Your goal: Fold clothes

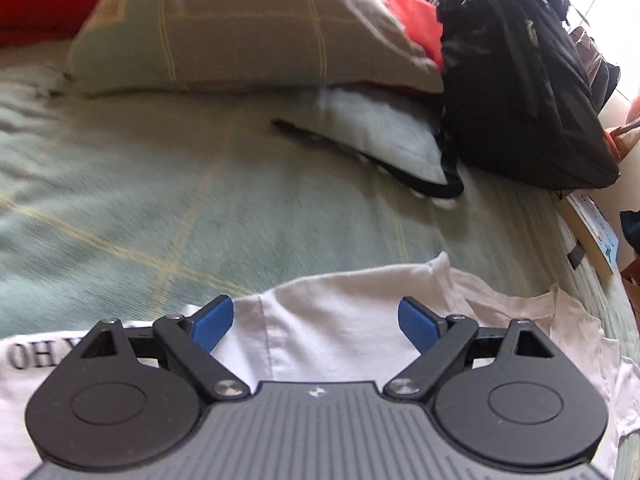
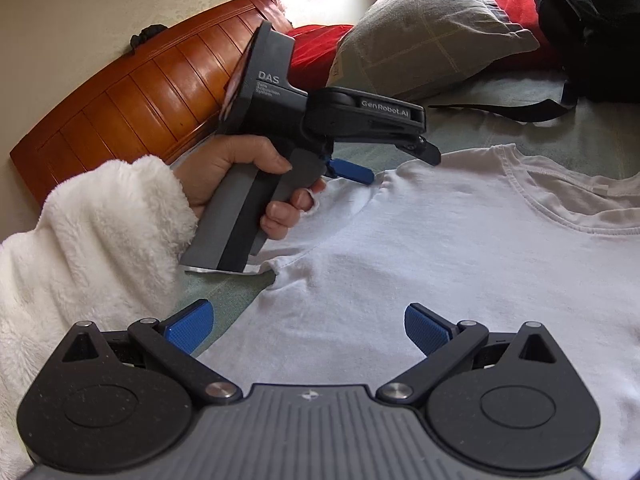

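Left gripper [image 1: 316, 322]: jaws spread wide, nothing between the blue pads, hanging over the white T-shirt [image 1: 332, 332]. The shirt lies flat under and just ahead of the jaws; black lettering shows on the cloth to the left of the left finger.

Right gripper [image 2: 310, 330]: jaws likewise wide apart and empty. The shirt body fills the space beneath and ahead of them, neckline [image 2: 568, 184] ahead and to the right. A hand [image 2: 240, 176] in a fluffy white sleeve [image 2: 92, 232] holds the left gripper's handle ahead and to the left of these jaws, over the shirt's sleeve.

Surface: bed with pale green checked bedspread [image 1: 168, 208], slightly rumpled. Ahead of the left jaws, well apart: a grey-green checked pillow [image 1: 248, 24] with red cushions [image 1: 416, 20] behind it, and a black backpack [image 1: 516, 80] ahead to the right, its strap [image 1: 372, 160] trailing over the bedspread. Wooden headboard [image 2: 132, 96] against a cream wall, ahead-left of the right jaws.
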Action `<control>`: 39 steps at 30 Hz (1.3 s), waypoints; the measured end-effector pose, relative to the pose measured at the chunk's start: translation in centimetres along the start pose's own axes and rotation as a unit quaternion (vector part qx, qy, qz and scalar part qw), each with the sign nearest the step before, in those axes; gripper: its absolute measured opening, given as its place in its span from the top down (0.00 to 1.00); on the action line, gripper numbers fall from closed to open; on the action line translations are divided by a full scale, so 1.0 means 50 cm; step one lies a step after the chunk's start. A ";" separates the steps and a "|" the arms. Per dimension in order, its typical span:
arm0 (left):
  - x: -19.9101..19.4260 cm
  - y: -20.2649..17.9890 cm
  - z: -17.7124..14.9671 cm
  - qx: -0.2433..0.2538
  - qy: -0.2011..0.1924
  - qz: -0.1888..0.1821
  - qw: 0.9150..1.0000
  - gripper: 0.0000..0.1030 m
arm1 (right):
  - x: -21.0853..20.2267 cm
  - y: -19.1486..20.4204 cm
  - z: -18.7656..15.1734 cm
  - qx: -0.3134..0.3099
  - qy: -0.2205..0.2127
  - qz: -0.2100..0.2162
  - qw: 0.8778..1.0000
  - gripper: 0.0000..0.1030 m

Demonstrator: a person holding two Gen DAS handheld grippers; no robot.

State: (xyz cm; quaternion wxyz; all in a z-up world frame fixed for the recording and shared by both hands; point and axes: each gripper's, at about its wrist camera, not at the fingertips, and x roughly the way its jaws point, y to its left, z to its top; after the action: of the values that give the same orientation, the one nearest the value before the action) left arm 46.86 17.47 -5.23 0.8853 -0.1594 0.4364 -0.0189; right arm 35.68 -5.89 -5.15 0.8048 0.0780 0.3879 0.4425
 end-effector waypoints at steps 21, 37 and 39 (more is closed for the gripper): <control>-0.466 0.019 -0.354 0.094 -0.020 0.051 0.994 0.12 | -0.154 0.104 0.042 -0.071 -0.060 -0.039 0.995 0.00; -0.336 -0.134 -0.546 0.311 -0.056 -0.026 0.948 0.12 | -0.237 0.055 -0.255 -0.085 0.072 -0.283 0.953 0.00; -0.338 -0.126 -0.570 0.305 -0.048 -0.029 0.951 0.12 | -0.237 0.054 -0.281 -0.076 0.059 -0.287 0.953 0.00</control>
State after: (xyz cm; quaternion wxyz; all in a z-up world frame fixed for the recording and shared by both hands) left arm 14.89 6.85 -6.59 0.9108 0.1048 0.3618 -0.1692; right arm 20.54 -16.48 -6.94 0.8771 -0.1238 0.4060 0.2249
